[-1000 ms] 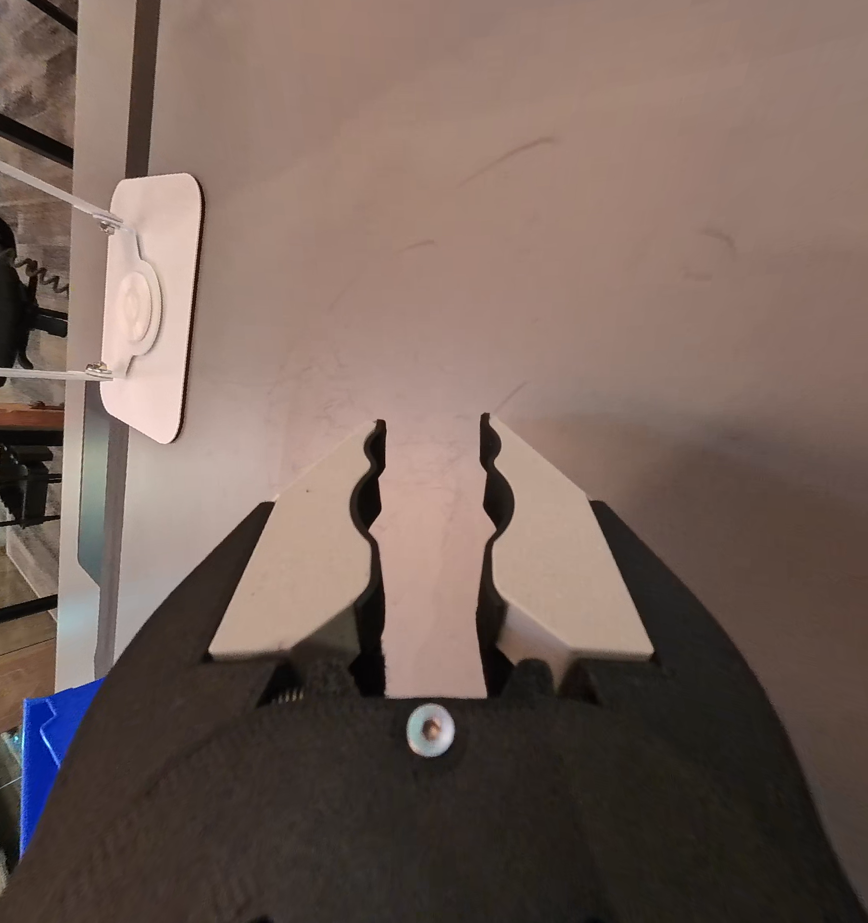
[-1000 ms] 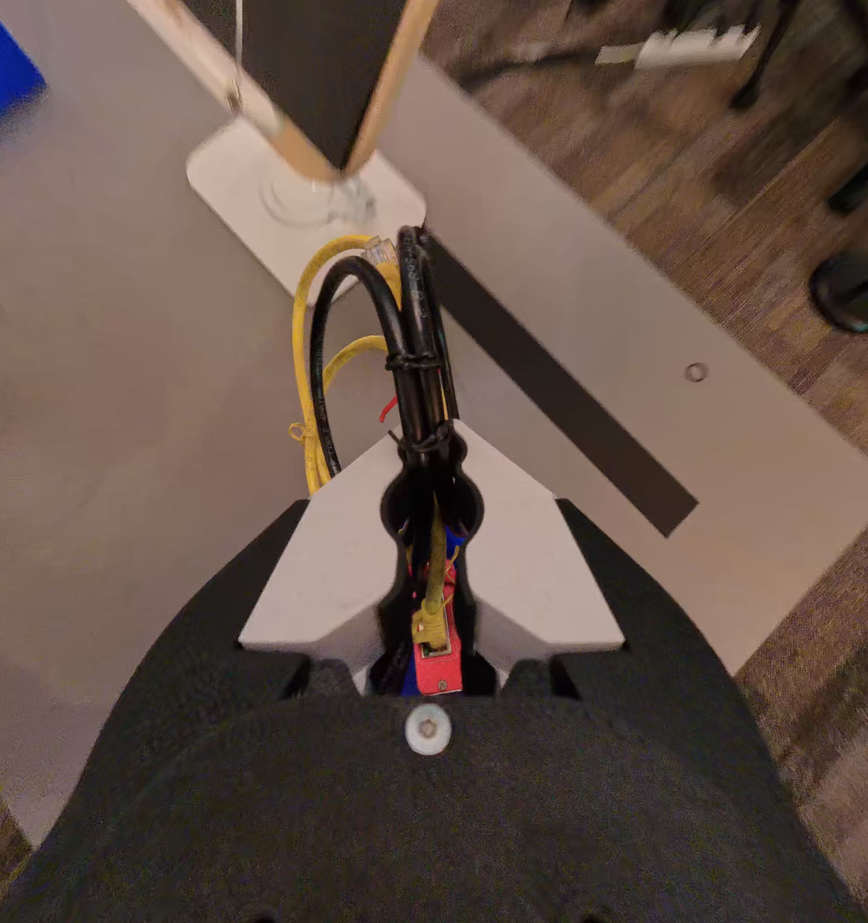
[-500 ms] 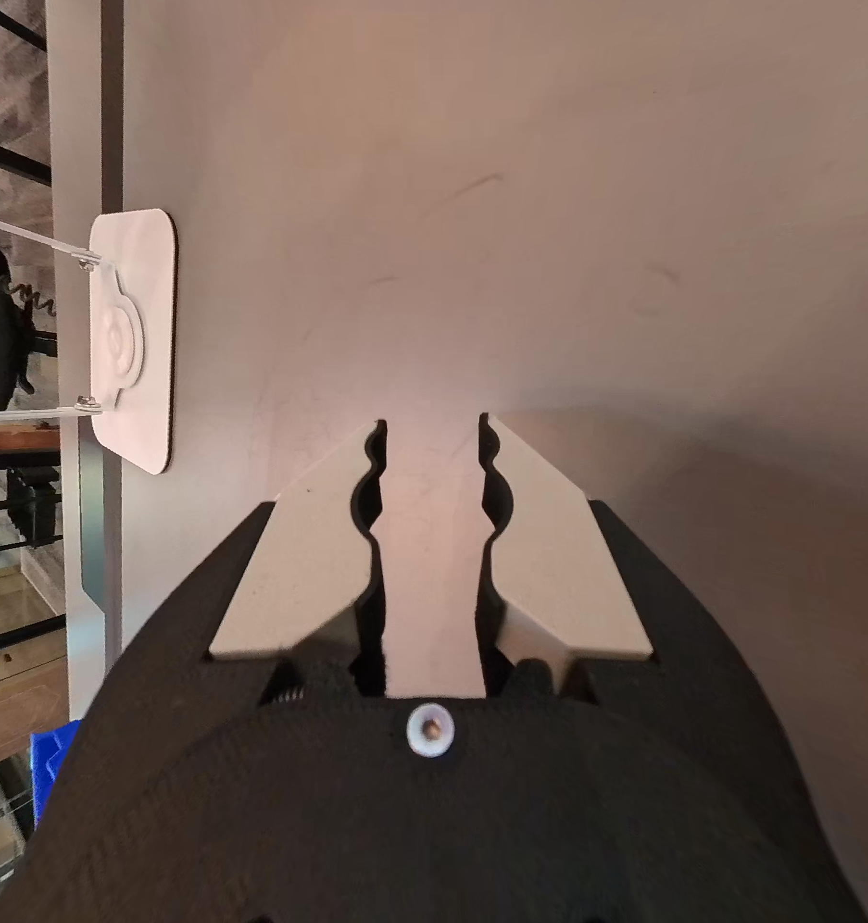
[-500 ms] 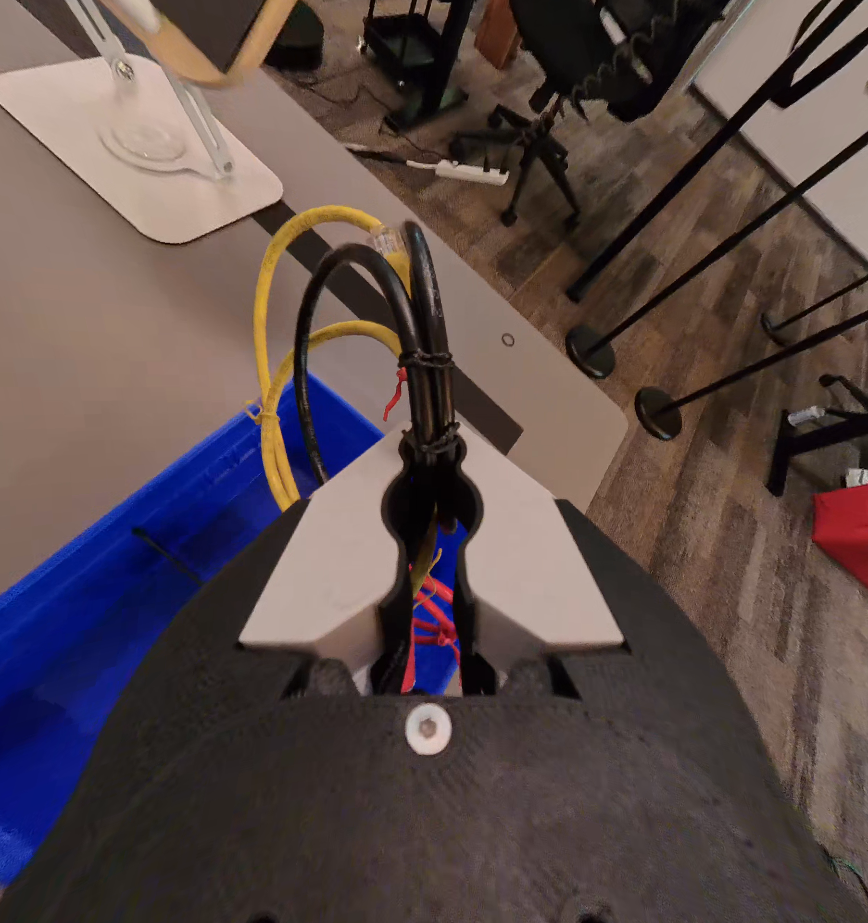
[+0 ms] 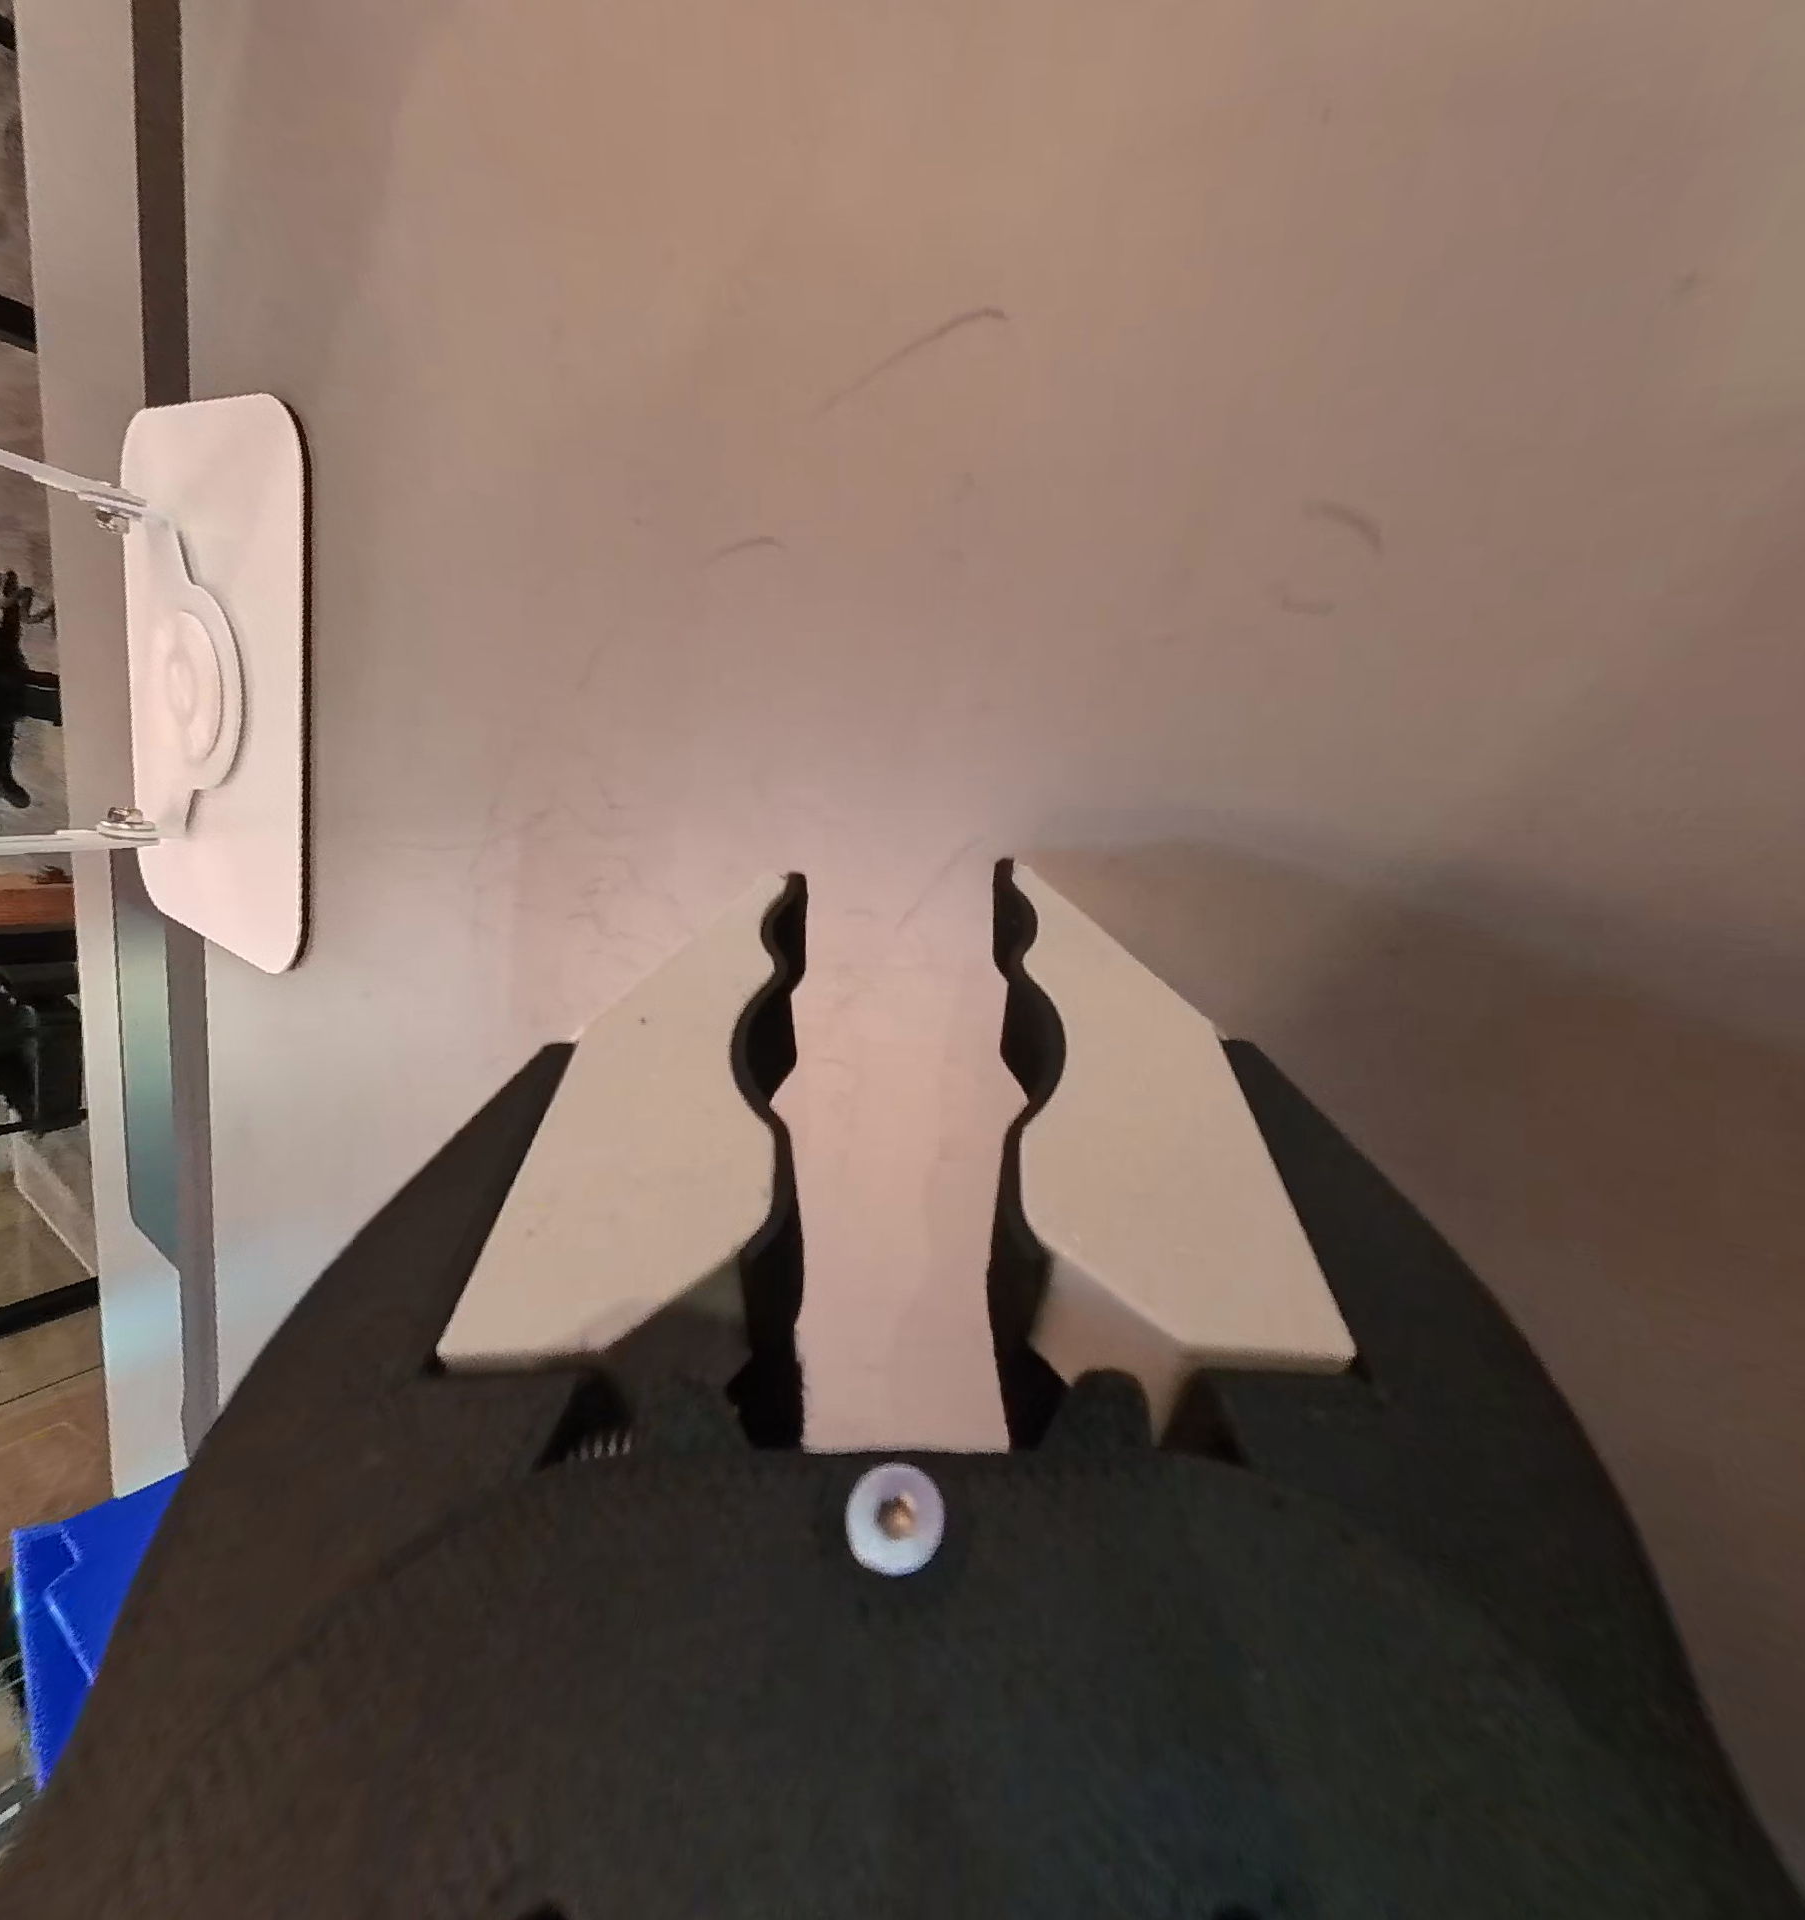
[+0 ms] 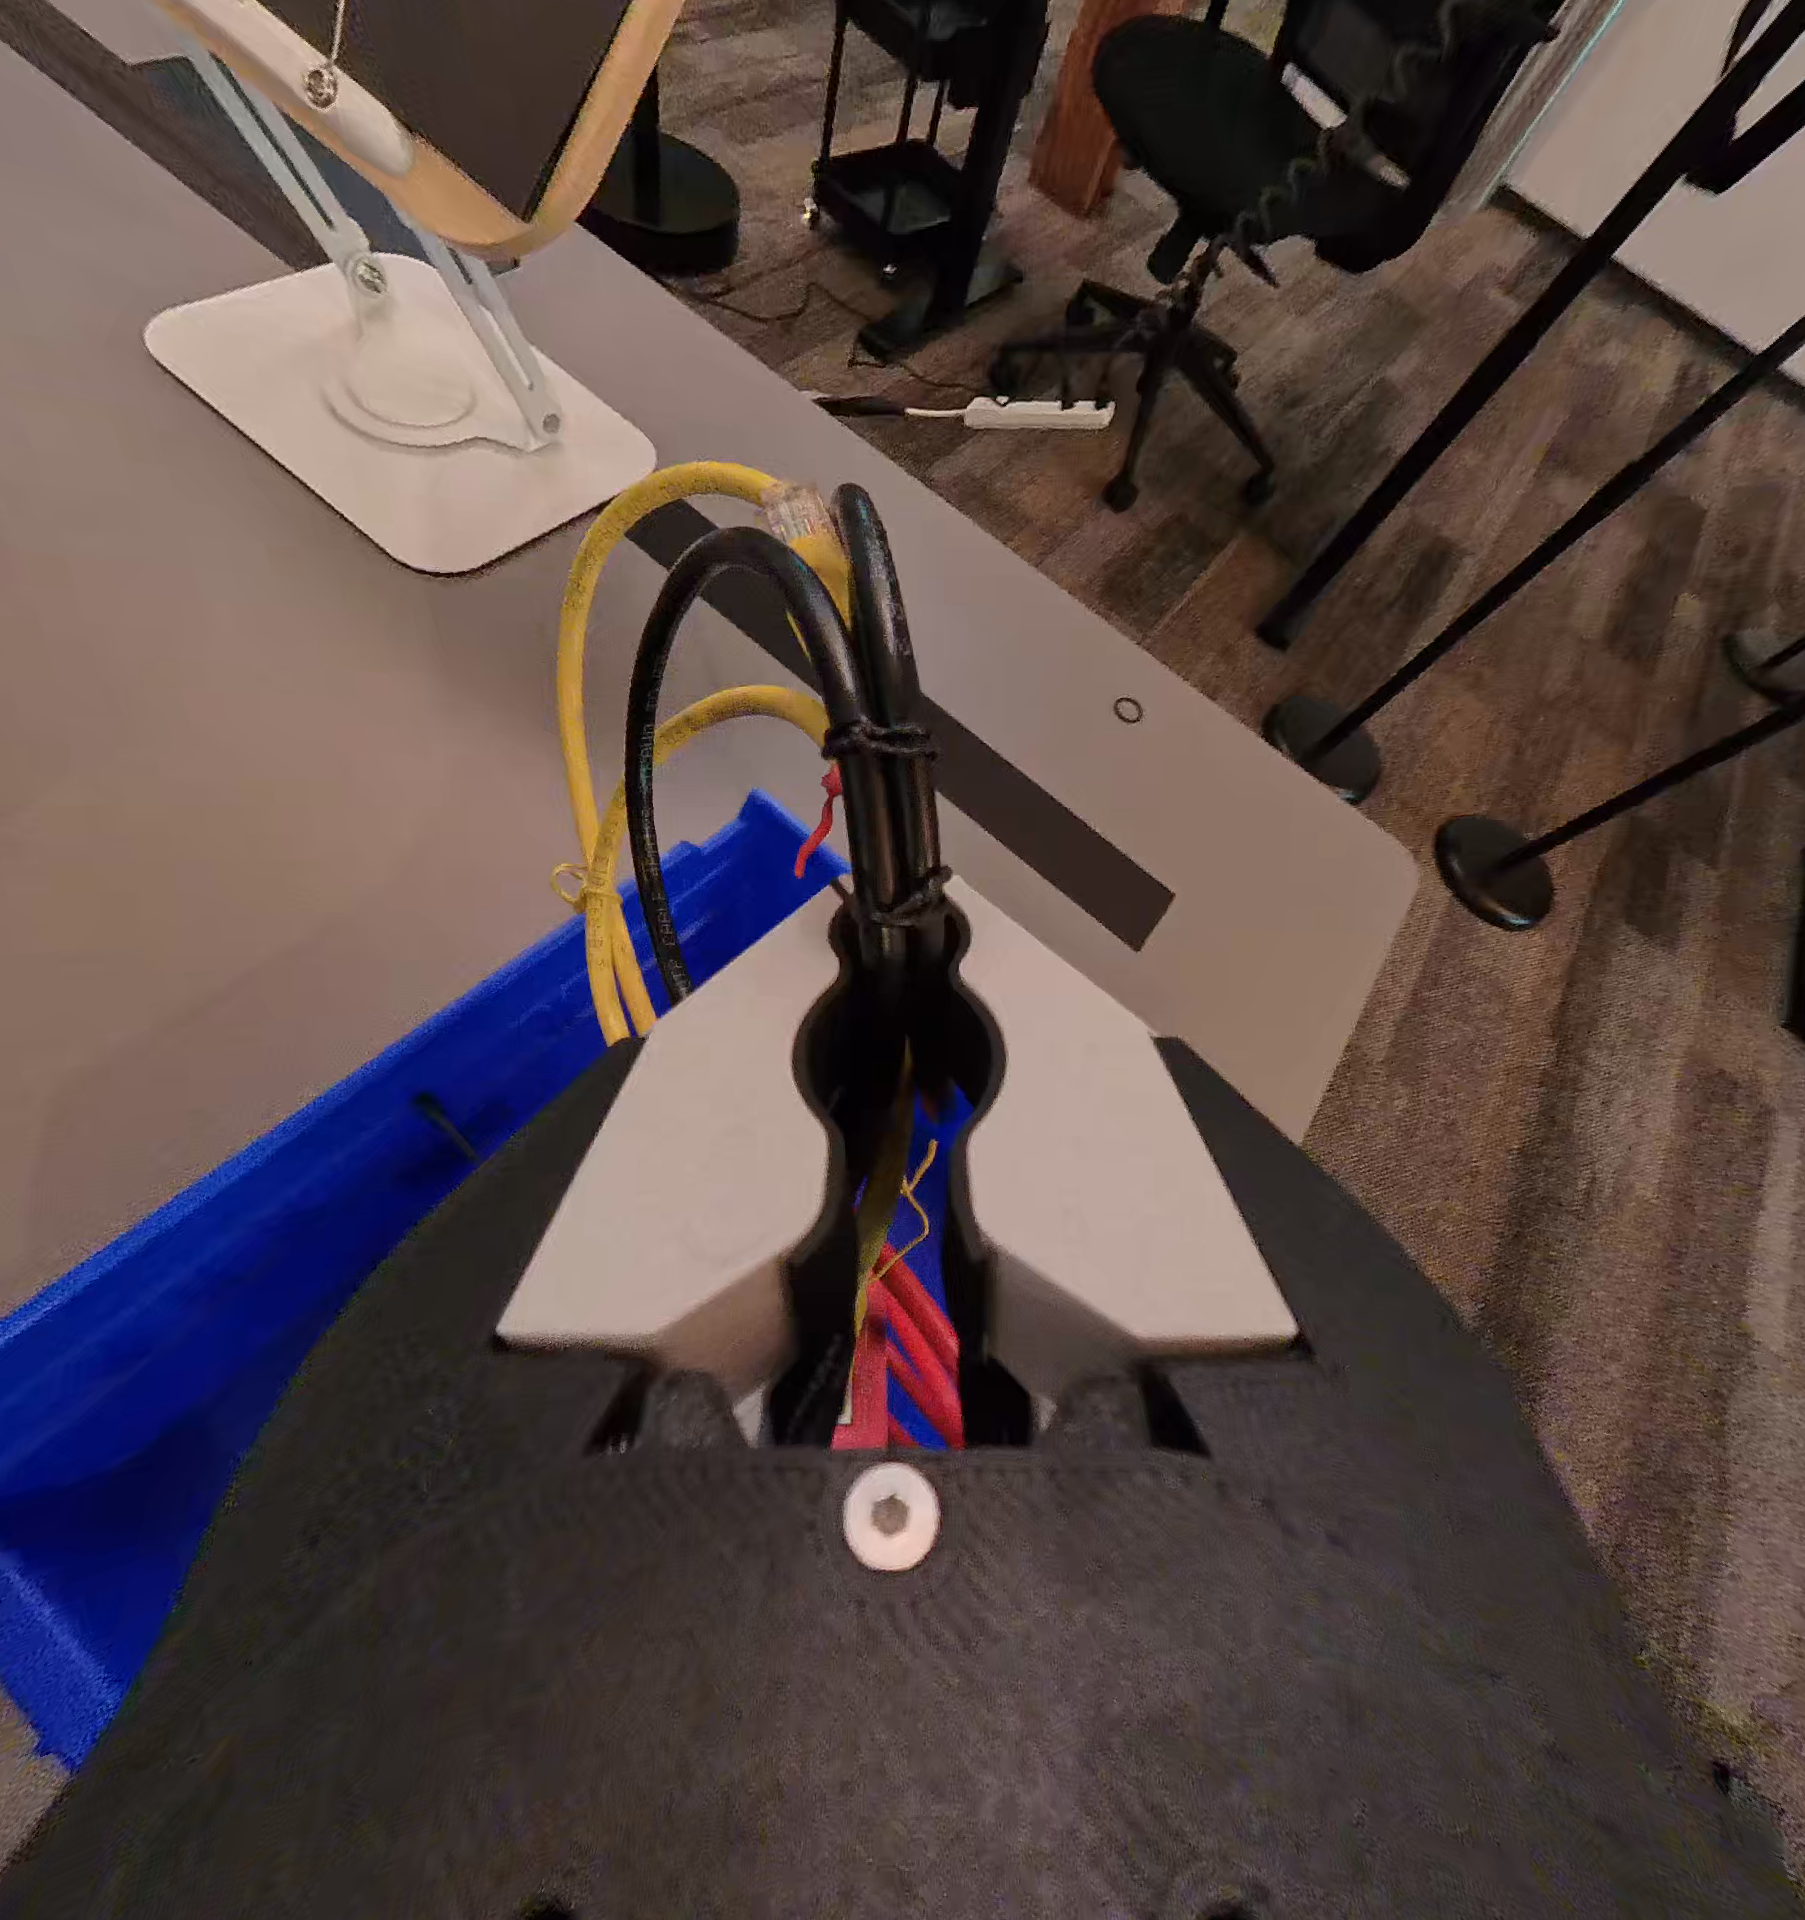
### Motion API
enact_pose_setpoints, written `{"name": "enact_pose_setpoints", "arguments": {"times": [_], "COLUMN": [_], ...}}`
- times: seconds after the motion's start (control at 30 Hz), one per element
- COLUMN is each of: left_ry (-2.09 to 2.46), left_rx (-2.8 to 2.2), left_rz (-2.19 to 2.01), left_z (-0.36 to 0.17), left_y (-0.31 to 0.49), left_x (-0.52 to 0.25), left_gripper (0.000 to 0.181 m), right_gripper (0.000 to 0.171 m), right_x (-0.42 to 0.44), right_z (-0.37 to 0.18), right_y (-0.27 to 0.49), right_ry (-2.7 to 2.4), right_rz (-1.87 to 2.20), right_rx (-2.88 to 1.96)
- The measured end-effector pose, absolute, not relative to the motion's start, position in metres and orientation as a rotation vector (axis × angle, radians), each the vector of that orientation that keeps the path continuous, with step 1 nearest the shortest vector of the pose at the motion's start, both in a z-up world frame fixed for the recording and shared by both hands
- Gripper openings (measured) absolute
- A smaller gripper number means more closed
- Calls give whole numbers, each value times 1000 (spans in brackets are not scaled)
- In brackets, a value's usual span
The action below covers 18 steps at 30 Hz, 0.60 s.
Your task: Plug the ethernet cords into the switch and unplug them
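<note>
Swinging back over the long blue plastic bin [image 6: 285,1226] within the last second, the right gripper [image 6: 893,914] stayed clamped on the tied bundle of black cable [image 6: 882,790], with a coiled yellow ethernet cord [image 6: 607,727] hanging alongside and red cords [image 6: 908,1351] visible below. The left gripper [image 5: 896,883] hovered with its jaws apart and empty over the bare grey tabletop [image 5: 1085,416], barely shifted. No switch showed in either view, so plugging had probably not begun.
</note>
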<state>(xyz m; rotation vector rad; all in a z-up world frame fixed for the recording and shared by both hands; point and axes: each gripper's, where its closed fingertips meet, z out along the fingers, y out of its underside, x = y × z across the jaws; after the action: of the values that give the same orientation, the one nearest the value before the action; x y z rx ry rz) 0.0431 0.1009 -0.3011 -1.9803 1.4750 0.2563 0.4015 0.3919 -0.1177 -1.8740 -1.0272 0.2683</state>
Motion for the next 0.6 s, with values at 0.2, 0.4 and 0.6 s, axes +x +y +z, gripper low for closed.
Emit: {"name": "enact_pose_setpoints", "arguments": {"times": [0.2, 0.4, 0.6], "left_ry": [1465, 1466, 1473], "left_rx": [-1984, -1991, -1990], "left_rz": [252, 247, 249], "left_z": [-301, -303, -305], "left_y": [101, 100, 100], "left_x": [42, 40, 42], "left_gripper": [33, 32, 32], "right_gripper": [8, 7, 8], "right_x": [396, 399, 394], "right_z": [-132, -139, -147], "right_y": [396, 401, 402], "right_ry": [-969, -797, -774], "right_rz": [446, 649, 699], "right_rx": [-1947, -1881, -1875]}}
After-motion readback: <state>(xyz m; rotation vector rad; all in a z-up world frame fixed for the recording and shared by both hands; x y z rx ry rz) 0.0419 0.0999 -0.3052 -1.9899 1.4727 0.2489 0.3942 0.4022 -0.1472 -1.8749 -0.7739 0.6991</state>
